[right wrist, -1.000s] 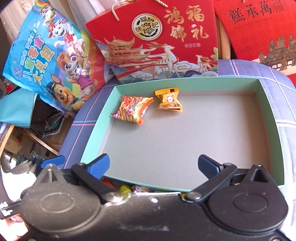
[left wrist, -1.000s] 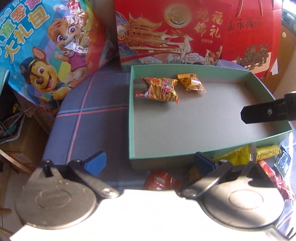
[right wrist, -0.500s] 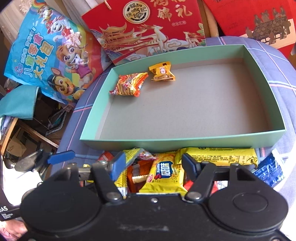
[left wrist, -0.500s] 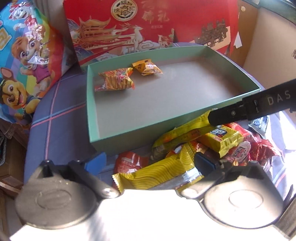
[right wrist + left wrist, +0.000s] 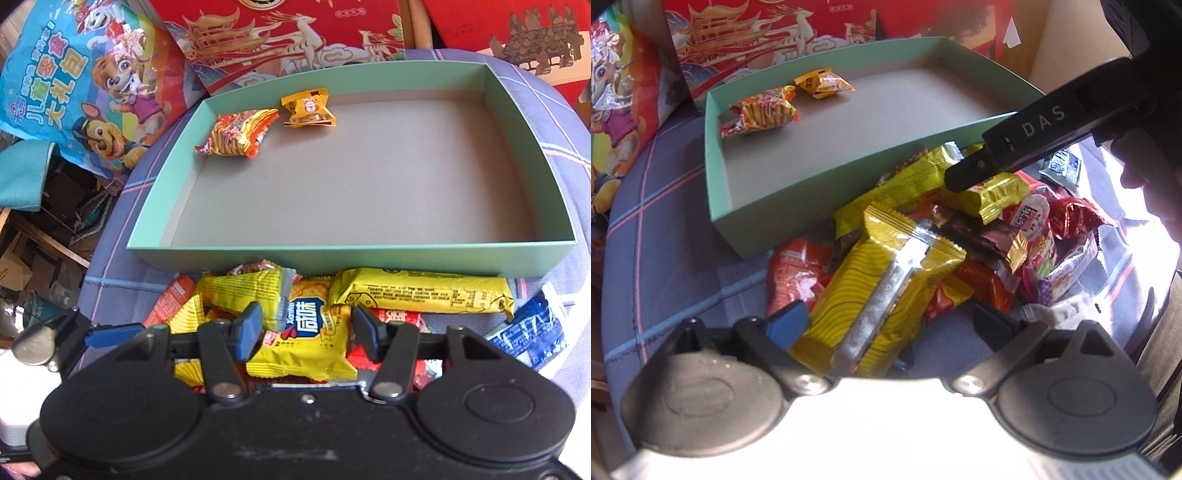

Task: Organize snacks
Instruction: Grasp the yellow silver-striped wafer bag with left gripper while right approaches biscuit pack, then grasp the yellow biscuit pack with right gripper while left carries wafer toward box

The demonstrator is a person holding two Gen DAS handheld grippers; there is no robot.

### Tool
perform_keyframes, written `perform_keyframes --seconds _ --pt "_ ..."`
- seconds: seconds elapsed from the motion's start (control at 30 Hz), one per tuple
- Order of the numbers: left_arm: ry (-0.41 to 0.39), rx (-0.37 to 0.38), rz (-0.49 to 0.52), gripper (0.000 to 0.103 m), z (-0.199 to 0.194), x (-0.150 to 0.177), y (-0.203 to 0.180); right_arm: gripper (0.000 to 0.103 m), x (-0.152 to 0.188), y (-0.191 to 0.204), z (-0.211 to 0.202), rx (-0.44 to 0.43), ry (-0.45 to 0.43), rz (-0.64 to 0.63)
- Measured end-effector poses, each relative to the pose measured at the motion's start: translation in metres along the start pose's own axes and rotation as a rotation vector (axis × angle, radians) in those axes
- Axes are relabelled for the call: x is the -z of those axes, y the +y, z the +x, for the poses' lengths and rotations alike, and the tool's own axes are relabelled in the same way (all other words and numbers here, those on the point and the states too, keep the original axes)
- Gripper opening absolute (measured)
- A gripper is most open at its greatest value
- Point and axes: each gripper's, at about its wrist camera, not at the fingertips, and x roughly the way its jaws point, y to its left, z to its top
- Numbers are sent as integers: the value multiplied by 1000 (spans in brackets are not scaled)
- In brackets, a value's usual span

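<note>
The right gripper (image 5: 304, 332) hangs over the heap of snacks in front of the green box (image 5: 351, 258), its jaws half apart and set either side of a small yellow packet (image 5: 306, 339); whether the pads already press on it I cannot tell, though they sit right at its two edges. The packet lies straight between the fingers with its long axis running away from the tongs toward the box, so the jaws bear on its short sides. The left gripper (image 5: 886, 325) has wide jaws that are closing, with a larger yellow striped packet (image 5: 886, 291) between them and not yet pinched; that packet runs slanted up and to the right, its silver seam on top. Each hand has its own packet nearest, so neither need cross. The box stands just beyond the heap, and two wrapped snacks, an orange-red one (image 5: 236, 134) and a yellow one (image 5: 308, 109), lie in its far left corner. Readable writing: "DAS" on the right gripper's black finger (image 5: 1045, 122) in the left view; Chinese characters on the small packet, on the long yellow bar (image 5: 424, 291), on the blue cartoon-dog bag (image 5: 88, 81) and the red gift boxes (image 5: 288, 33).
</note>
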Motion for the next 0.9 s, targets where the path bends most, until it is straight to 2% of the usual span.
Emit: perform_keyframes --seconds 0.1,0.17,0.2,0.4,0.53,0.6,0.67,0.9 --pt "-2 3 -31 80 -5 6 5 57 7 9 5 25 8 -36" --pt "-9 19 -64 57 -9 9 10 53 13 15 6 36 14 -72" --pt "-11 22 -80 54 -11 9 12 51 15 17 5 37 14 -85" --pt "-12 37 -117 55 -13 15 14 50 28 20 -7 5 28 -94" --pt "1 -20 -148 80 -5 12 15 50 33 20 -11 9 35 -111" --pt "12 2 -189 76 -1 12 19 50 33 21 -9 19 37 -119" --pt "3 -3 -205 53 -3 13 18 51 30 23 -5 30 40 -141" --pt "5 -44 -228 53 -12 21 14 51 23 19 14 38 29 -132"
